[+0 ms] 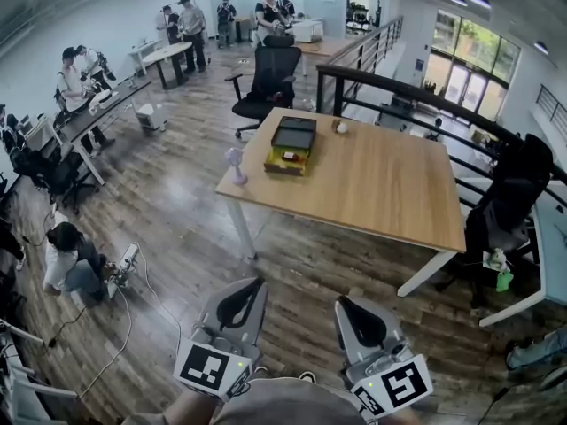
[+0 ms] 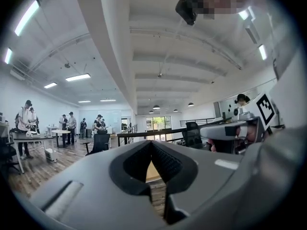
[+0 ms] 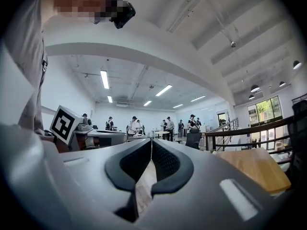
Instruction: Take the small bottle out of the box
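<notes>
I hold my left gripper [image 1: 252, 283] and my right gripper [image 1: 345, 303] close to my body, well short of the table [image 1: 381, 189]. Both have the jaws together, with nothing between them. The box [image 1: 283, 168] lies open on the table's far left part. The bottle should be inside it, but it is too small to make out from here. To do this step well, I think I must come to the table's near edge and open one gripper only above the box. Only the head view shows the box. The right gripper view catches just a corner of the table, and the left gripper view shows mostly the right gripper.
</notes>
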`<state>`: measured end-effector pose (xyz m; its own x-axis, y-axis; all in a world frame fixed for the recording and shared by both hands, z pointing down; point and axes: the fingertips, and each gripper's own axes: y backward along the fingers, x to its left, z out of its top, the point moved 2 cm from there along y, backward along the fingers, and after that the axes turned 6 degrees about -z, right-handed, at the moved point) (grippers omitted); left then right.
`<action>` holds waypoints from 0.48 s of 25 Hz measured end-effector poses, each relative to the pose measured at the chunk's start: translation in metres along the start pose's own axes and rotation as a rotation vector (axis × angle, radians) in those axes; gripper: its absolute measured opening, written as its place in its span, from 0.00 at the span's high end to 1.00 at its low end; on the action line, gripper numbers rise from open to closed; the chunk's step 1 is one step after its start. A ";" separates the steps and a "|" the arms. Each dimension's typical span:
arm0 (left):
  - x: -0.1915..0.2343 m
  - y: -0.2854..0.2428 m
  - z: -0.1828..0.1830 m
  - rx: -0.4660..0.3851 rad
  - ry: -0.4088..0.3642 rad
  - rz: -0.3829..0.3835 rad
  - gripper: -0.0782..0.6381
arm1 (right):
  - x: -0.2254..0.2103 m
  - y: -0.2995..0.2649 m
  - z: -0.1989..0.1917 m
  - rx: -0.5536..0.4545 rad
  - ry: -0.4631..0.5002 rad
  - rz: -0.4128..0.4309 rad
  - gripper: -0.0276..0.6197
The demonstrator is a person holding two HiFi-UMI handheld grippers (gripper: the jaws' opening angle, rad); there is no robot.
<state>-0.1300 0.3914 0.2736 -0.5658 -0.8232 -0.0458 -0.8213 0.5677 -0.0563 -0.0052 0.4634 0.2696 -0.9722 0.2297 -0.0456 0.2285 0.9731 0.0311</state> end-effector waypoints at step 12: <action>-0.031 -0.016 -0.008 0.010 -0.018 0.008 0.89 | -0.012 0.017 0.000 -0.044 -0.024 0.099 0.68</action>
<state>-0.0993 0.4079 0.2839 -0.5713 -0.8182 -0.0638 -0.8157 0.5747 -0.0658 0.0108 0.4775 0.2707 -0.9434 0.3253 -0.0641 0.3200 0.9440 0.0800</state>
